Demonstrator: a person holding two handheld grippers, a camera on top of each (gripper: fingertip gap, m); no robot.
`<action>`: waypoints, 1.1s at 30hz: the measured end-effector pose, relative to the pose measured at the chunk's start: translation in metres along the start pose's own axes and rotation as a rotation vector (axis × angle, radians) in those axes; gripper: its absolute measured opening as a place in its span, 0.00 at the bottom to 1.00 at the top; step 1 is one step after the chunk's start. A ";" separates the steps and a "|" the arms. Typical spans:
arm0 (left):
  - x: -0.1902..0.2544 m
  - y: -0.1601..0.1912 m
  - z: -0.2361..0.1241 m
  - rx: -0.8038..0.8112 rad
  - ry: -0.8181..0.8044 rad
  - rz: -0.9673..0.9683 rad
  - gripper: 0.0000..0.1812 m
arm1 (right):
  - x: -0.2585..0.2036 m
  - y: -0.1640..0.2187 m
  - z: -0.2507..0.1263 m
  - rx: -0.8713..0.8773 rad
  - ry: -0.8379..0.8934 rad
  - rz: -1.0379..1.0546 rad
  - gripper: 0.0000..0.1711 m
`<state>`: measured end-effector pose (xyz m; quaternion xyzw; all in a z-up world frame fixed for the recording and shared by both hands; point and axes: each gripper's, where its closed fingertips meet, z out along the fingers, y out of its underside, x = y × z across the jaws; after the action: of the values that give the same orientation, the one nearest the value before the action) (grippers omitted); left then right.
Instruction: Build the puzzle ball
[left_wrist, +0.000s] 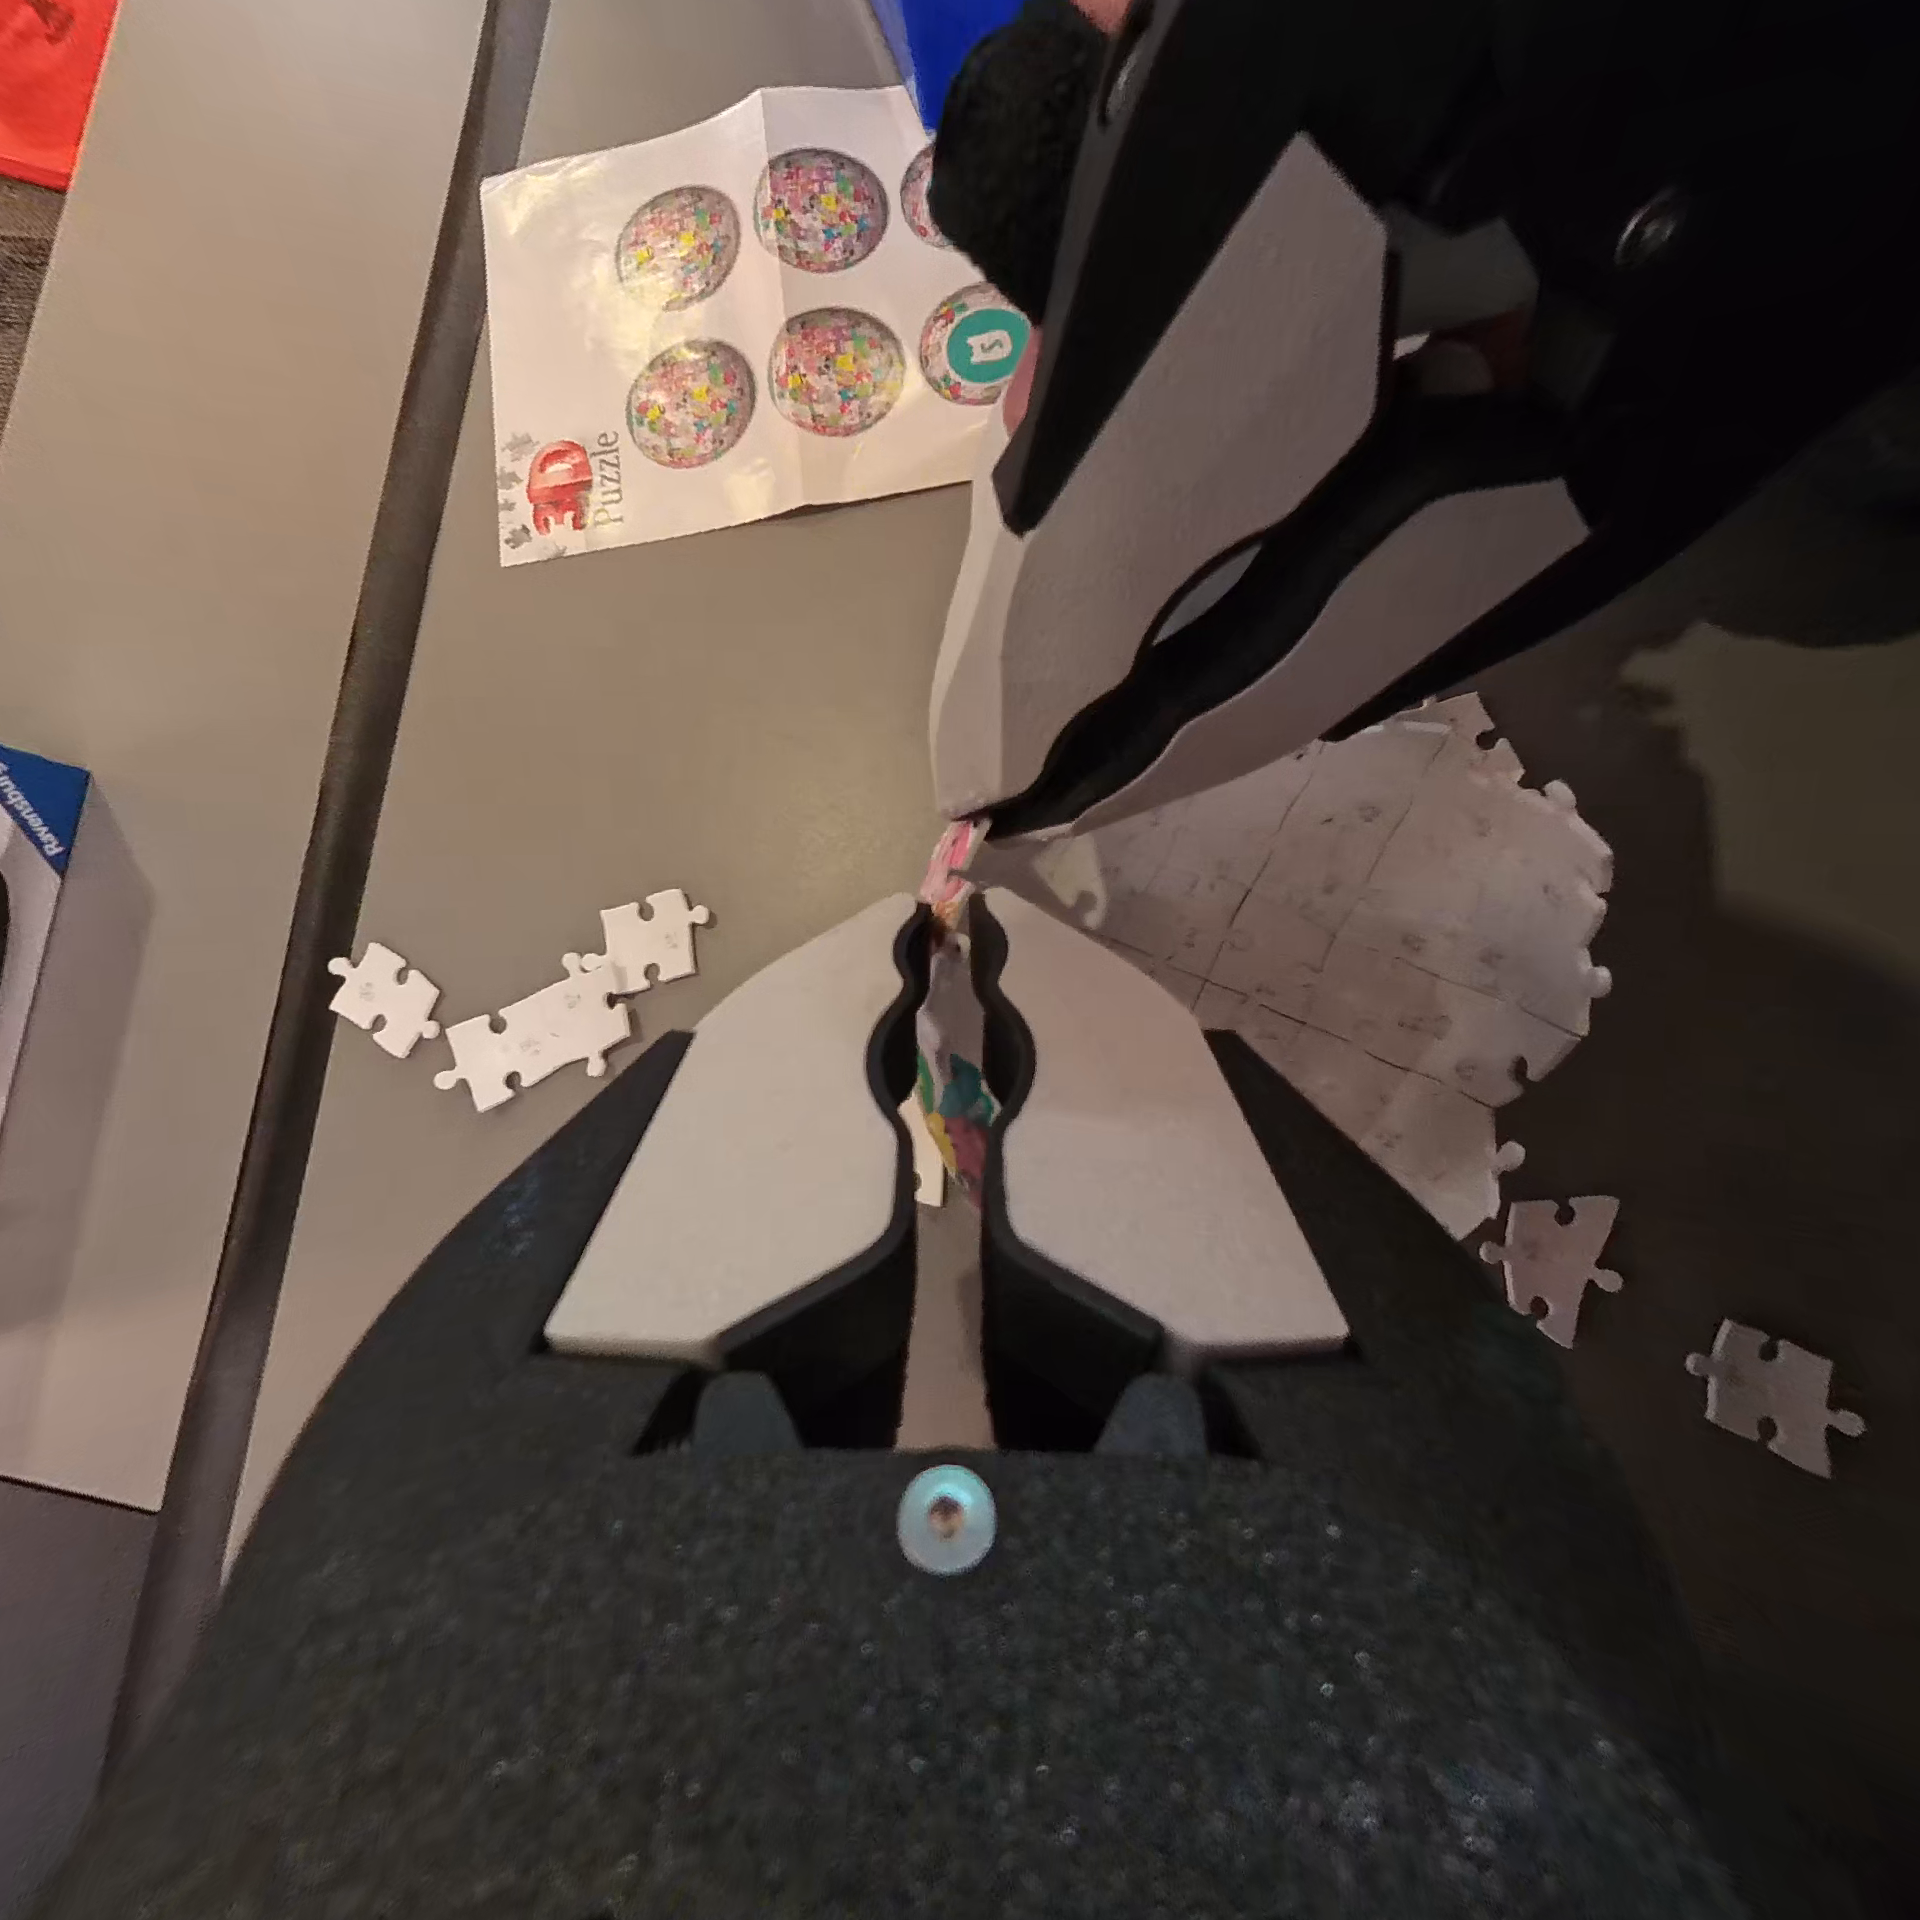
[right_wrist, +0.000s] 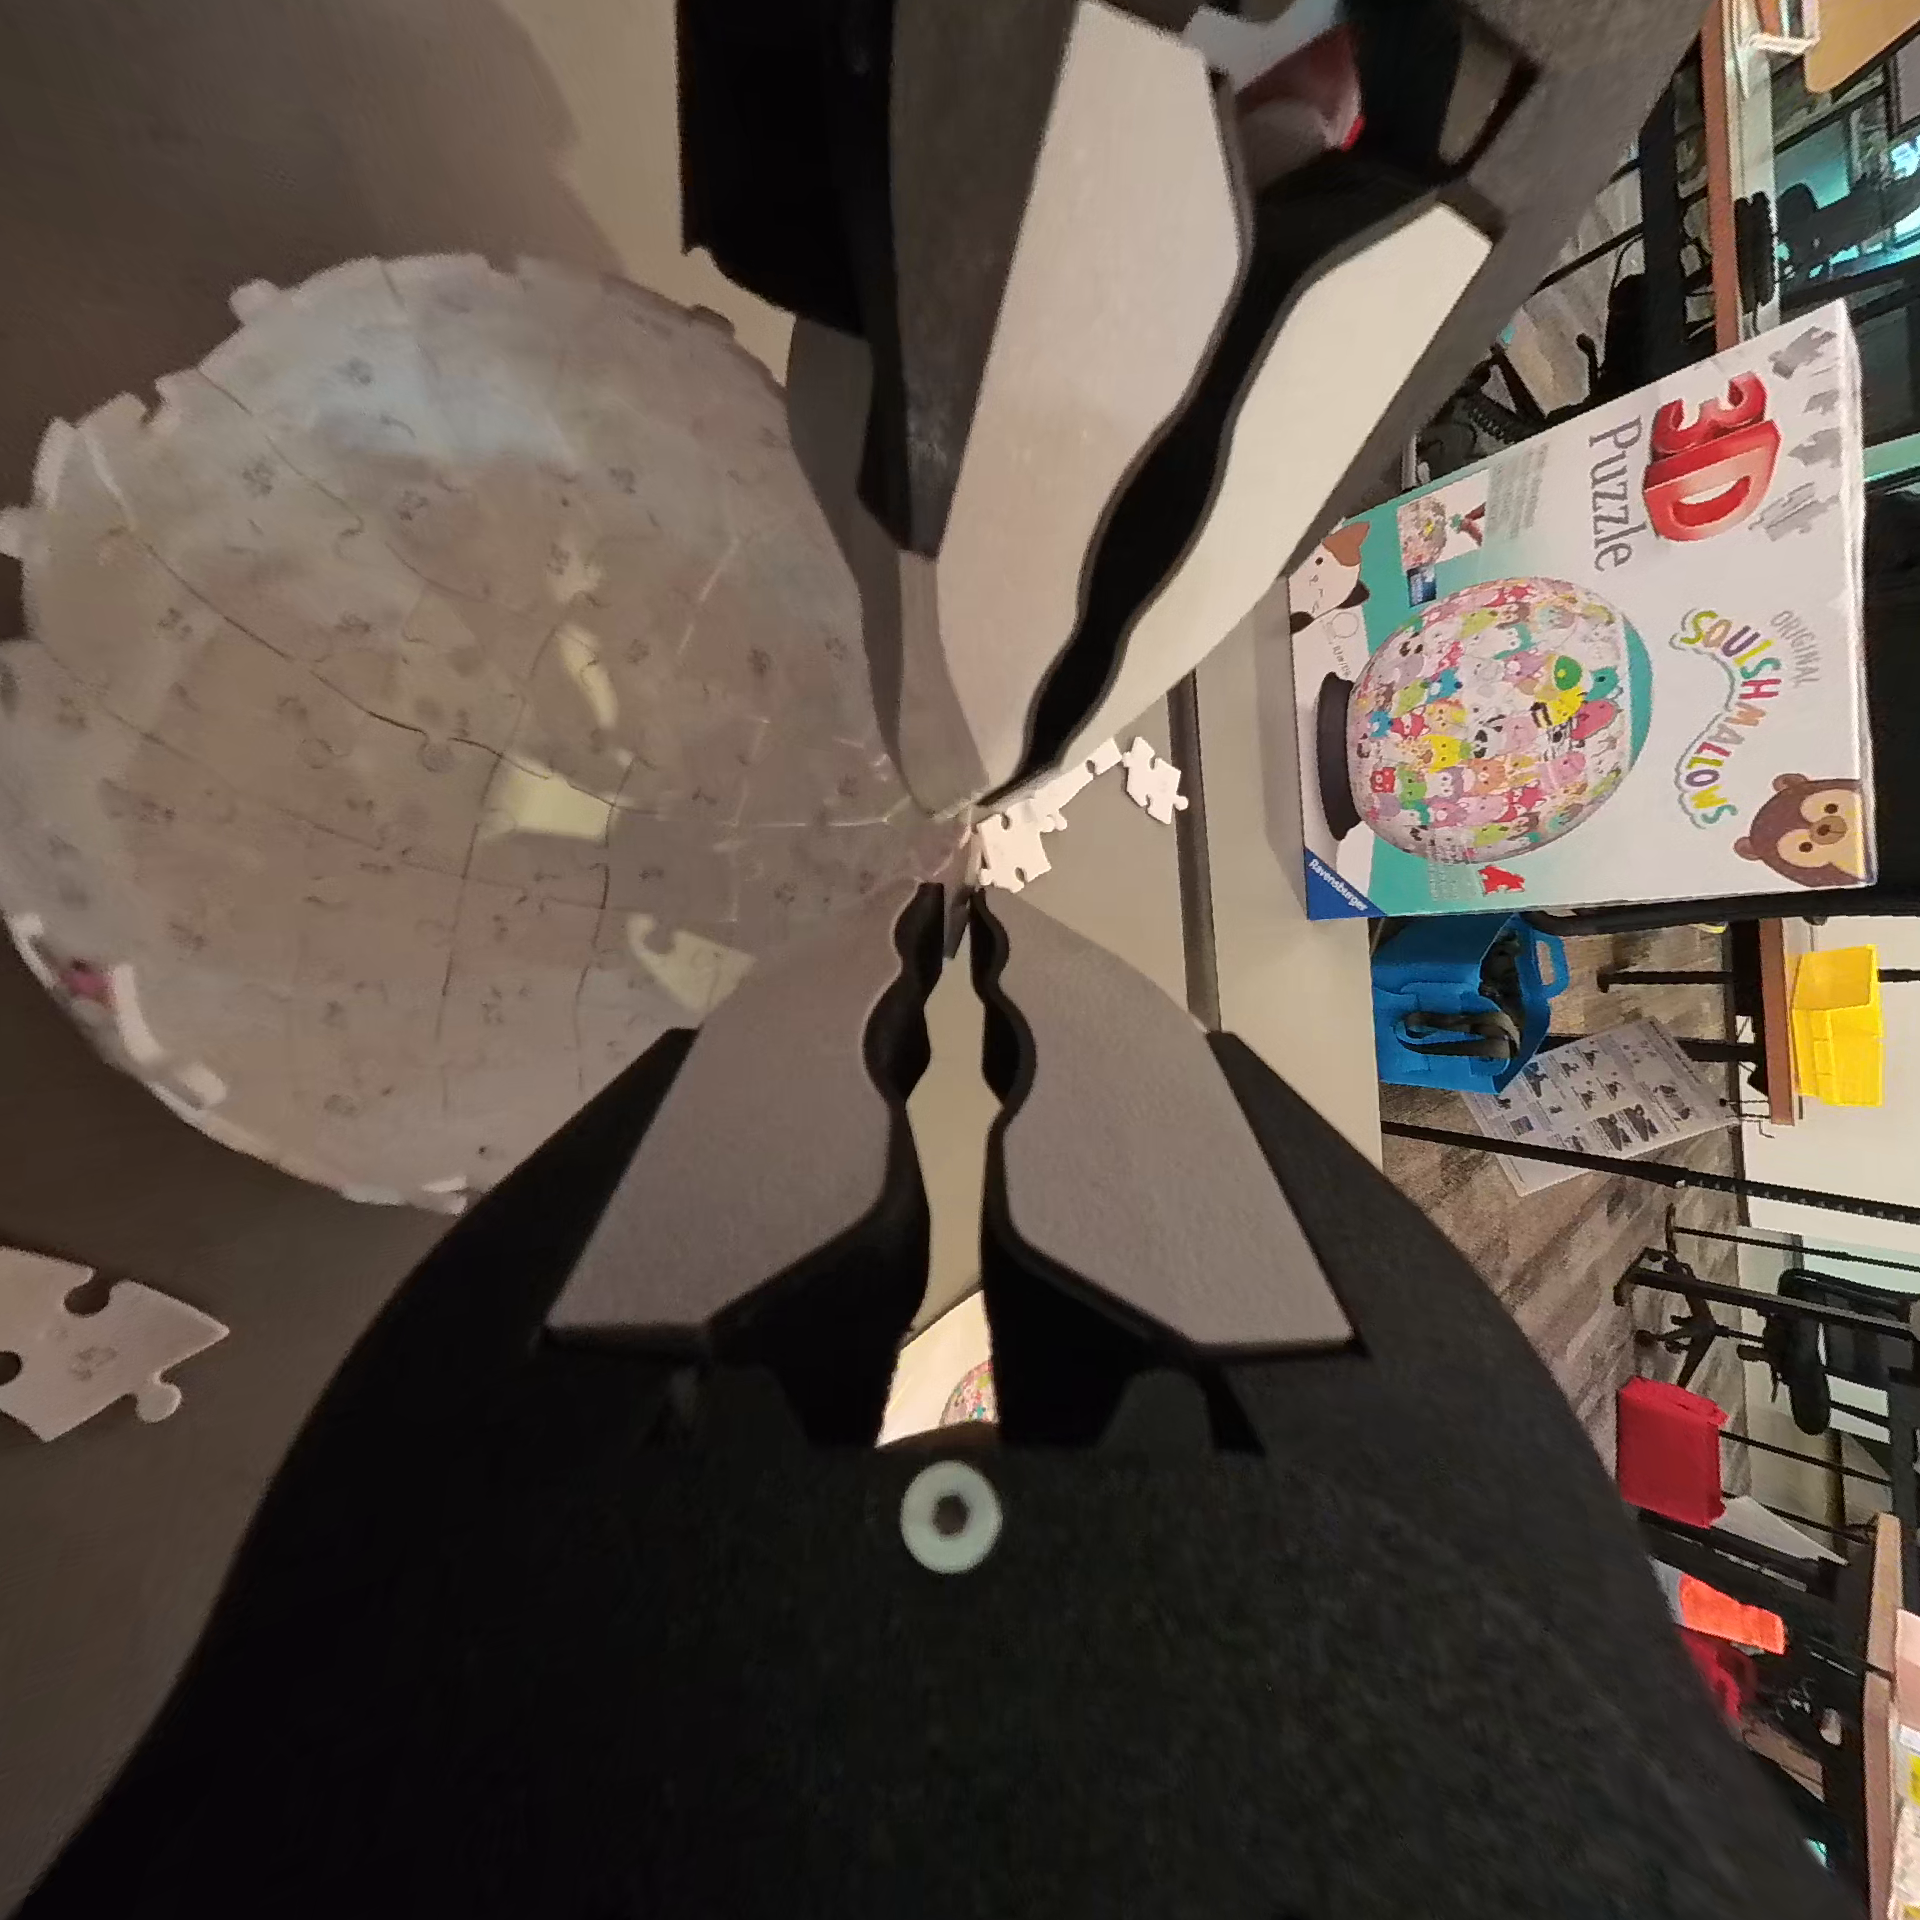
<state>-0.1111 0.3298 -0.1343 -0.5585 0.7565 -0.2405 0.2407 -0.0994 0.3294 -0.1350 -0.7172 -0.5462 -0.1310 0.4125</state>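
The part-built puzzle ball (left_wrist: 1351, 935) is an open shell with its white inner side showing; in the right wrist view (right_wrist: 364, 727) it fills the left. My left gripper (left_wrist: 945, 925) is shut on the shell's rim, whose colourful printed side (left_wrist: 961, 1101) shows between the fingers. My right gripper (right_wrist: 954, 914) is shut on a thin pink-printed puzzle piece (left_wrist: 961, 847) held at the rim. Its tips almost touch the left gripper's tips. The right gripper (left_wrist: 982, 831) enters the left wrist view from the upper right. The left gripper (right_wrist: 961, 805) enters the right wrist view from above.
Loose white pieces lie on the grey table to the left (left_wrist: 540, 1039) and right (left_wrist: 1558, 1278), and one nearer (right_wrist: 83, 1340). A folded leaflet with ball pictures (left_wrist: 748, 332) lies farther off. The puzzle box (right_wrist: 1590, 644) stands beyond the table seam (left_wrist: 364, 727).
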 end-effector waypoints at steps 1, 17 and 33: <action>0.000 0.000 0.000 0.001 0.005 -0.007 0.03 | 0.000 0.000 0.000 -0.004 0.002 -0.004 0.03; 0.000 0.002 0.002 -0.007 -0.013 0.010 0.03 | -0.003 0.001 0.002 -0.043 0.019 -0.057 0.03; 0.002 0.005 0.005 -0.010 -0.017 0.033 0.02 | -0.006 0.001 0.003 -0.058 0.034 -0.133 0.03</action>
<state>-0.1118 0.3288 -0.1412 -0.5491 0.7648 -0.2277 0.2484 -0.1009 0.3274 -0.1413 -0.6887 -0.5814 -0.1859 0.3913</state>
